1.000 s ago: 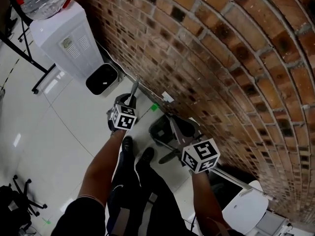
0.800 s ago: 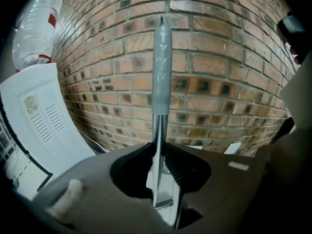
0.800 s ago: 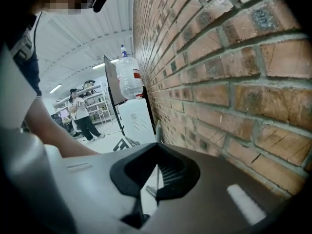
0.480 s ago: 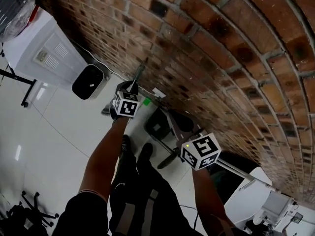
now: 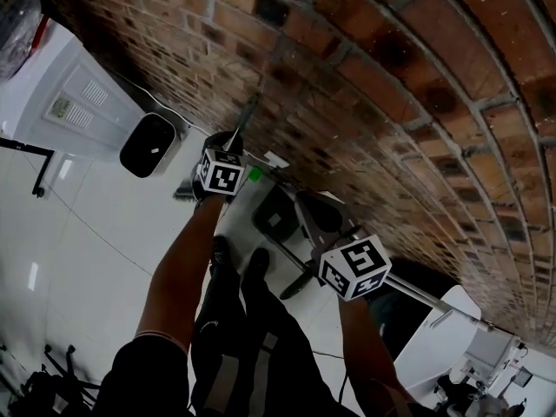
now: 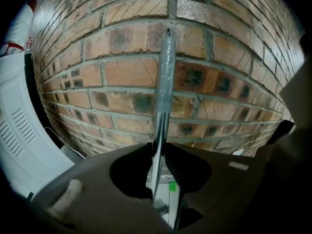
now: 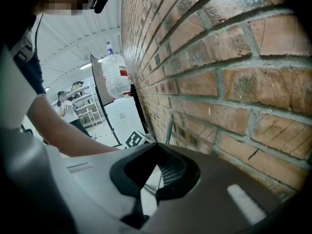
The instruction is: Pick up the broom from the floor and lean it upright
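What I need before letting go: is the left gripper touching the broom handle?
Touching. The left gripper view shows the left gripper with both jaws pressed against the broom handle between them.

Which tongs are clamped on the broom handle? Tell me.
The left tongs: the grey broom handle runs between their jaws, up the brick wall. The right tongs grip nothing.

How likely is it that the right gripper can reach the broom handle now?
Probably yes. The handle stands at the wall, clamped in the left gripper. The right gripper, jaws apart and empty, looks along the wall at it with nothing between.
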The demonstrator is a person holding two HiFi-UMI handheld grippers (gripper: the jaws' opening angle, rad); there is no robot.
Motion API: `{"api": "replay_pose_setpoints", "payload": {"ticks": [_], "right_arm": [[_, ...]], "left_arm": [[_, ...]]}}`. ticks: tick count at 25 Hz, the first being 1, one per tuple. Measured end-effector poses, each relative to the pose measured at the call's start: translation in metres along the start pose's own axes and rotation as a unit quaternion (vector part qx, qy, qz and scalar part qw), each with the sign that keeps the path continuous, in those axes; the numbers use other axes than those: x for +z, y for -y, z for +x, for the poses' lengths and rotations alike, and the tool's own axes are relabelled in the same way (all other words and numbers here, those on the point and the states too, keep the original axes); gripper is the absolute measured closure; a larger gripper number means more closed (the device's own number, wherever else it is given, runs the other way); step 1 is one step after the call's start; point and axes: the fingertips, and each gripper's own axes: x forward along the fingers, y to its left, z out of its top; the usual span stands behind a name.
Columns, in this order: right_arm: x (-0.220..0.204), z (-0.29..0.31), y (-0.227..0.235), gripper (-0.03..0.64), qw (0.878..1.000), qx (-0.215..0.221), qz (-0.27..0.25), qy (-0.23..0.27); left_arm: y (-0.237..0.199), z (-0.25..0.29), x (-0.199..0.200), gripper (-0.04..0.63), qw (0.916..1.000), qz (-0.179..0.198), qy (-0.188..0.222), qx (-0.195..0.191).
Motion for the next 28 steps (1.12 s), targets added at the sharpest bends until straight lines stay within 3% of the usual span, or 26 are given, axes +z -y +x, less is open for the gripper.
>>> {"api": "replay_pose_setpoints", "payload": {"ticks": [4,9,12,19,21,26,28], "right_arm": [[0.001,0.002,-0.001,0.615,1.0,-0.005,0.003,0.002],[0.006,0.001,-0.004,0.615,1.0,-0.01,0.007,0.008],[0.009,-0.003,-0.007,0.615,1.0,-0.014,0.006,0.009],[0.022,-0.014,-0.014,0.615,1.0,-0.02,0.006,0.02],[0.03,-0.014,-0.018,0.615,0.999,-0.017,0.004,0.026],[0.051,-0.013,-0.038,0.615,0.999,-0.005,-0.011,0.038],[0.061,-0.013,-0.044,0.615,0.999,-0.003,-0.014,0.045]], "left_arm": [[0.002,0.001,0.0,0.505,0.9997,-0.001,0.003,-0.024],[0.001,-0.007,0.004,0.417,0.9991,0.015,0.015,-0.037],[0.0,-0.027,0.008,0.416,0.9991,0.007,0.012,-0.041],[-0.002,-0.095,0.045,0.42,0.9966,-0.011,0.054,-0.061],[0.0,-0.118,0.062,0.44,0.9953,0.003,0.071,-0.065],[0.019,-0.178,0.091,0.593,0.9894,0.017,0.117,-0.084],[0.027,-0.198,0.1,0.595,0.9864,0.021,0.133,-0.094]]}}
